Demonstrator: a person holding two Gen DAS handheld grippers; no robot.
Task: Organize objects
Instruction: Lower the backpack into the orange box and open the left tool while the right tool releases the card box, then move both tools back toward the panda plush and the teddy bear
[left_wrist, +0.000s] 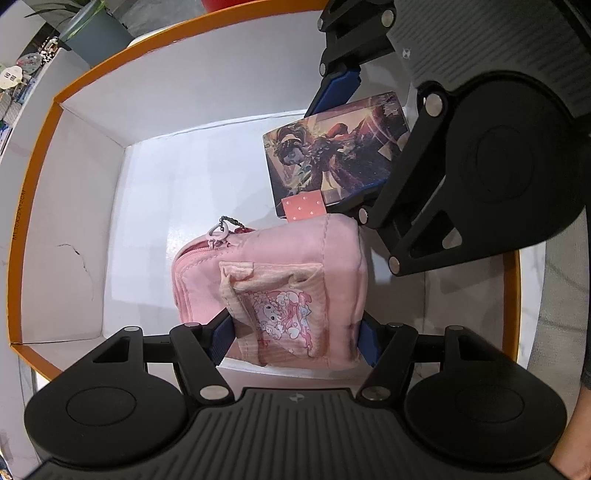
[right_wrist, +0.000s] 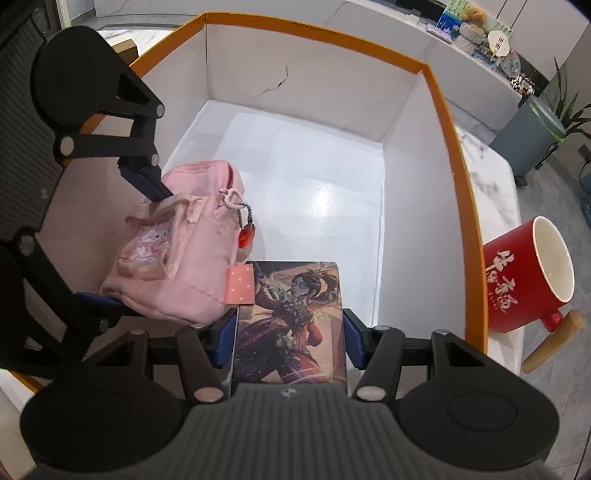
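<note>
My left gripper (left_wrist: 295, 338) is clamped on the pink pouch (left_wrist: 280, 291). My right gripper (right_wrist: 290, 338) pinches the illustrated card box (right_wrist: 291, 325), both over the orange-rimmed box (right_wrist: 439, 96).

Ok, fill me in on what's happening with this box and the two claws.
A person is packing things into the orange-rimmed white box. The left claw is shut on the pink pouch, holding it inside the box near one wall. The right claw is shut on the illustrated card box, held right beside the pouch. The box's floor beyond them is bare. A red mug stands outside on the marble counter, not yet packed.
</note>
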